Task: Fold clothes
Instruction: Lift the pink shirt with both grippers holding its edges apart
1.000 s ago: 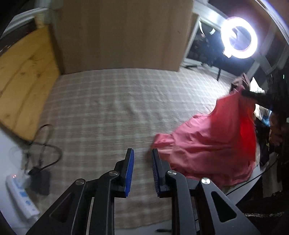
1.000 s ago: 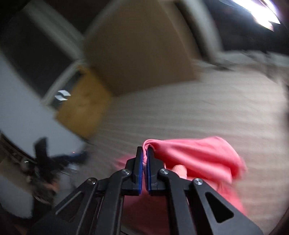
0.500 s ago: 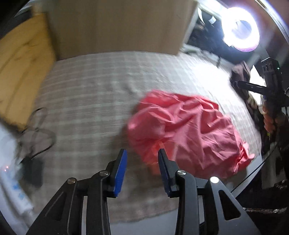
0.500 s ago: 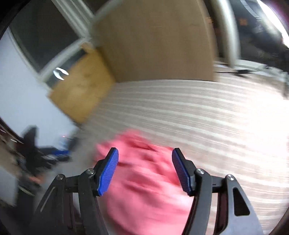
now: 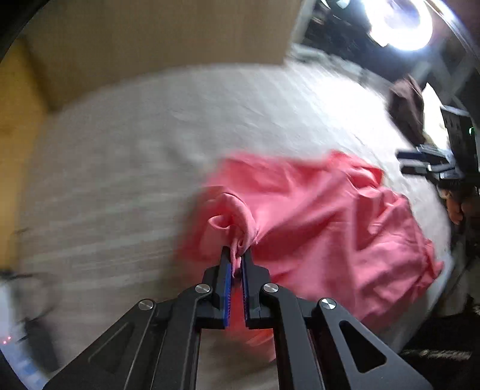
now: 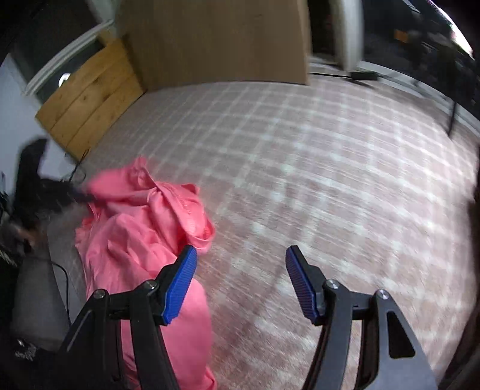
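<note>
Left wrist: tongs (image 5: 236, 261) pinch garment (image 5: 324, 222).

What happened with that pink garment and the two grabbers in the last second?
The right gripper let go of the pink garment, which dropped in a crumpled heap on the checked cloth; its jaws now stand open over bare cloth. The left gripper, empty before, came down and pinched a fold. The cloth and wooden boards stayed put.

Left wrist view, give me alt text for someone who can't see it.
The left gripper is shut on a bunched fold of a crumpled pink garment, which lies on a pale checked cloth. A cardboard-brown panel stands behind, a ring light glares at upper right, and the picture is motion-blurred.
</note>
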`<state>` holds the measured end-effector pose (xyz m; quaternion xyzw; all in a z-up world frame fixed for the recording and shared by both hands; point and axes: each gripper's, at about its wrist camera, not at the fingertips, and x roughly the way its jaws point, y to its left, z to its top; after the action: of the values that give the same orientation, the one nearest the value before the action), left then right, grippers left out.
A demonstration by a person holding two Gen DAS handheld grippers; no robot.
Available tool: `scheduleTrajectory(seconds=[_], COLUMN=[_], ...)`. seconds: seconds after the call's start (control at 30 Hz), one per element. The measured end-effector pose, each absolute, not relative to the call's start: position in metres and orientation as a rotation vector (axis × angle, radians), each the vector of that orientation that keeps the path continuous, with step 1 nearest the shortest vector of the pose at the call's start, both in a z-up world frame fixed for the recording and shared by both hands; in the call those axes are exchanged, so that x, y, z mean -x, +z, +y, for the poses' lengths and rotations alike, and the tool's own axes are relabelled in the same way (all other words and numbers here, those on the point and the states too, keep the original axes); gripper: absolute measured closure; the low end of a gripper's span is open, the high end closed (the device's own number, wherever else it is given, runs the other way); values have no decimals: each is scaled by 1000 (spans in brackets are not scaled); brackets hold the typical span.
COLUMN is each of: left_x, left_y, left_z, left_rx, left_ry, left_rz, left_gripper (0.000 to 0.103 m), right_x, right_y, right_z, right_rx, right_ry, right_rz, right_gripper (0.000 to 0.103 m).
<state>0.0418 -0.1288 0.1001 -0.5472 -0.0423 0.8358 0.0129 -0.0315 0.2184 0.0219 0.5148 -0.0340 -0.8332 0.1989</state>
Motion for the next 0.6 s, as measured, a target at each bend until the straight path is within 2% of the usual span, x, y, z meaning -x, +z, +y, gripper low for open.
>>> scheduleTrajectory(seconds=[0.1, 0.2, 0.57, 0.6], left_x=[-90, -125, -143, -141], left_y=[126, 129, 95, 94], left_z=[-187, -218, -212, -214], left_rx=[1763, 1813, 1879, 1878], left_ry=[2769, 2835, 2771, 2774], left_rz=[-246, -335, -403, -403], left_gripper=[98, 98, 98, 98], right_x=[44, 53, 92, 92], right_y=[16, 11, -20, -25], right_z=[195, 169, 87, 83], right_rx=[-1418, -1411, -1370, -1387], right_ry=[-2263, -2193, -2011, -1988], right_rz=[-17, 51, 174, 164], right_gripper=[42, 42, 42, 49])
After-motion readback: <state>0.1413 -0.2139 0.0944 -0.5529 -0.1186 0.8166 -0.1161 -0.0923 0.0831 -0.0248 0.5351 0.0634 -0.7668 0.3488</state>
